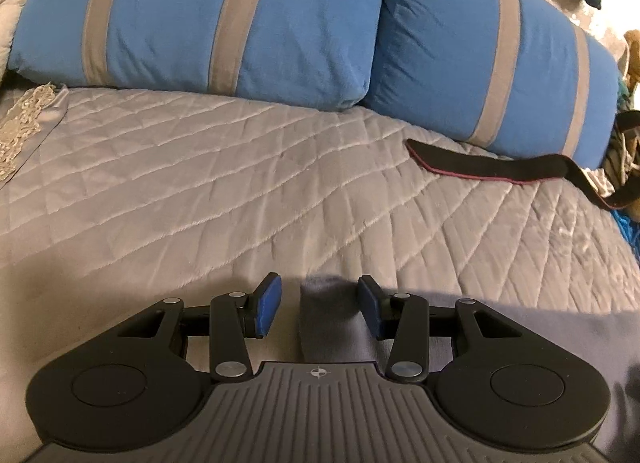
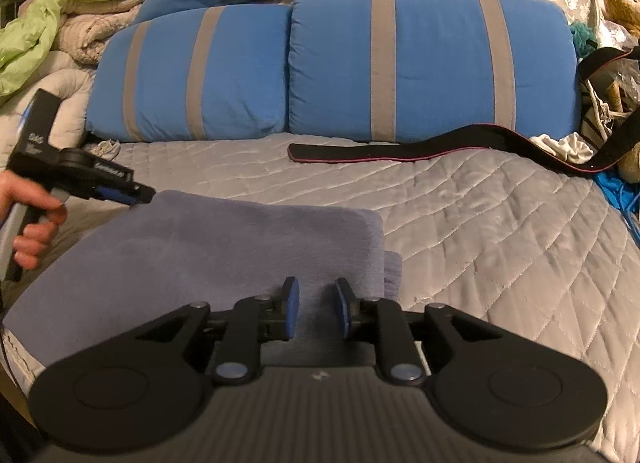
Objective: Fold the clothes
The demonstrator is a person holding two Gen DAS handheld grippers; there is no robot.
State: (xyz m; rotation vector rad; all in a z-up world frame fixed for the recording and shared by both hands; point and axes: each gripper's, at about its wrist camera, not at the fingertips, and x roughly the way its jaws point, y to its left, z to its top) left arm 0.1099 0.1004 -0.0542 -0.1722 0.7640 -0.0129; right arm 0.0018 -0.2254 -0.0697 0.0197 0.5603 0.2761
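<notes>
Quilted grey bedspread [image 2: 460,215] covers the bed, with two blue pillows with grey stripes [image 2: 432,63] along its head, a black strap edged in red [image 2: 400,149] lying just before them, and a heap of green, pink and beige laundry [image 2: 60,11] at far left. Folded lavender-grey fleece garment [image 2: 200,247] lies on the near part of the bedspread; the right gripper [image 2: 316,309] has its jaws parted over the near right edge, cloth between the blue pads [image 2: 294,313] but not pinched. Left gripper [image 1: 318,309], jaws likewise parted, straddles the garment's far left corner without clamping it; its side lettering is too blurred to read.
</notes>
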